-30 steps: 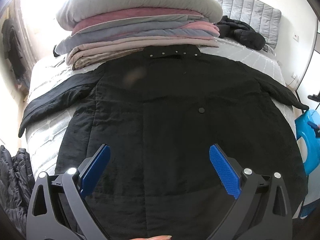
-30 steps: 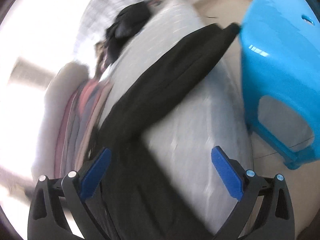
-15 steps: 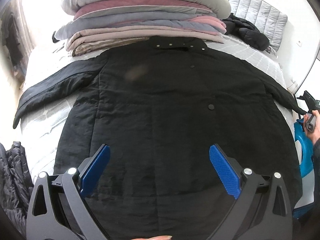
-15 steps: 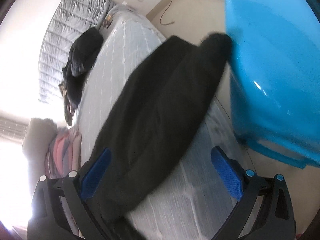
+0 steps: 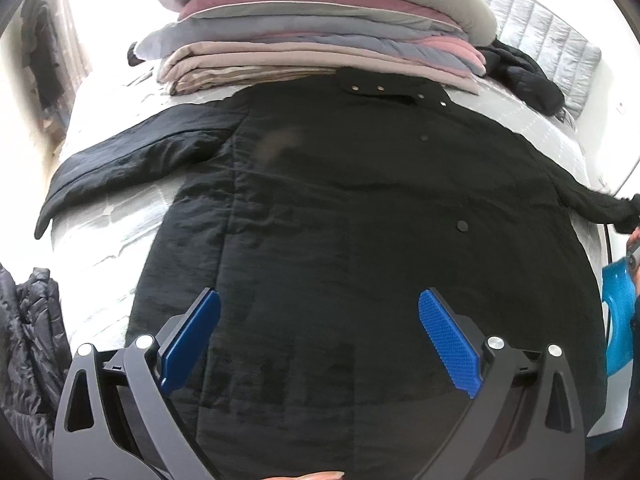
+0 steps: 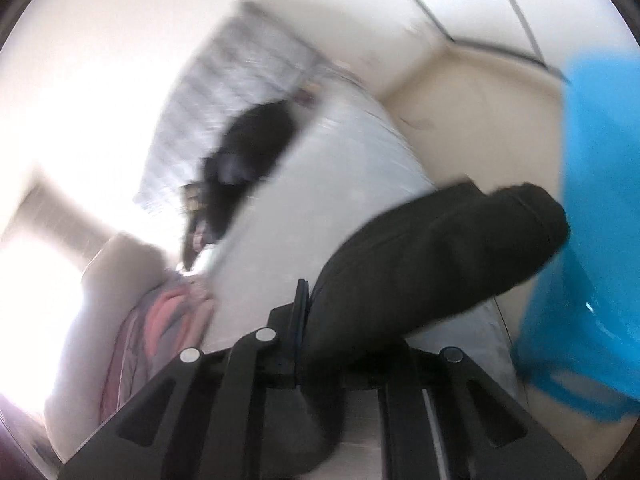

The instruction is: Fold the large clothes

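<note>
A large black quilted coat (image 5: 360, 216) lies flat on the bed (image 5: 108, 236), collar toward the stacked bedding, both sleeves spread out. My left gripper (image 5: 316, 340) is open and empty, hovering over the coat's lower part. In the blurred right wrist view my right gripper (image 6: 320, 320) is shut on the coat's right sleeve (image 6: 440, 256), which sticks out past the fingers with its cuff near the blue stool. In the left wrist view that sleeve end (image 5: 608, 208) is lifted at the bed's right edge.
A pile of folded quilts and a pillow (image 5: 320, 40) sits at the head of the bed. Another dark garment (image 5: 524, 76) lies at the far right. A blue plastic stool (image 6: 592, 240) stands beside the bed. A dark padded jacket (image 5: 24, 340) hangs at the left.
My right gripper has closed on the right sleeve, which was loose between open fingers before. My left gripper has shifted slightly closer over the coat and stays open.
</note>
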Motion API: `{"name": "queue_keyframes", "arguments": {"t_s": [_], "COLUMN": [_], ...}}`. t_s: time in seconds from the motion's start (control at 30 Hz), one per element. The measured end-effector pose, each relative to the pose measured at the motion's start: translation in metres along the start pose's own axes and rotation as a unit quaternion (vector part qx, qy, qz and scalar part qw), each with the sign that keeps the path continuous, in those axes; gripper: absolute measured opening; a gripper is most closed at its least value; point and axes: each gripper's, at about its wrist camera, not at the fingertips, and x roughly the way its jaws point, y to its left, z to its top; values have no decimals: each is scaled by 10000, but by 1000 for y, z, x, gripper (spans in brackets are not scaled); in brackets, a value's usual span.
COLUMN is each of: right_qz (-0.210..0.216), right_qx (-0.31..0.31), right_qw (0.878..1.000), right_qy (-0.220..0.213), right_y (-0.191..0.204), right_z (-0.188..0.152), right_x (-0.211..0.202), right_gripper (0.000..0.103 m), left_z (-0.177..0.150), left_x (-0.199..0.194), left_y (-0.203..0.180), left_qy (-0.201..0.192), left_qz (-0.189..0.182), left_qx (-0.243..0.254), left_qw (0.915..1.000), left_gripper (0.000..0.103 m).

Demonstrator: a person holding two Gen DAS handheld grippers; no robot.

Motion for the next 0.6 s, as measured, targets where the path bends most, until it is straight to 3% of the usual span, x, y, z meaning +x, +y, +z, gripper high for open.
{"name": "queue_keyframes", "arguments": {"t_s": [0.13,0.23,0.3,0.4,0.47,0.53,0.57,0.6], "right_qz": [554,1039,1282,1609,1681,1678,1618,1502], "right_qx": [-1097,-2190,-2751,-3655,-4070,-4474,-4601,-4777], "right_qw": [9923,9702,9528,9143,8915,8603,8470,8254], "right_qy": [-169,-69,111,679,1061,1776,2114,2605], "right_y": [95,187,228,279,290,291,288,282], "right_z": [-13,-61,-101,-194,-251,-320,-343,-372], "right_x": [-15,-21,-21,-9,2,23,32,45], "right_gripper": [14,14,14,14,22,51,58,59], "left_z": [2,4,4,3,3,4,4,5], "left_x": [-6,-12,-16,-22,-25,-27,-28,-29], "left_y": [8,16,20,28,35,42,45,48], "left_qy": [-85,-144,-188,-227,-250,-255,-262,-270], "left_qz": [-4,-50,-84,-123,-114,-131,-141,-147], "left_qx": [-105,-196,-240,-279,-340,-427,-471,-494], "left_qw": [9999,9997,9995,9993,9990,9987,9984,9983], "left_gripper": [96,96,96,96,96,96,96,96]}}
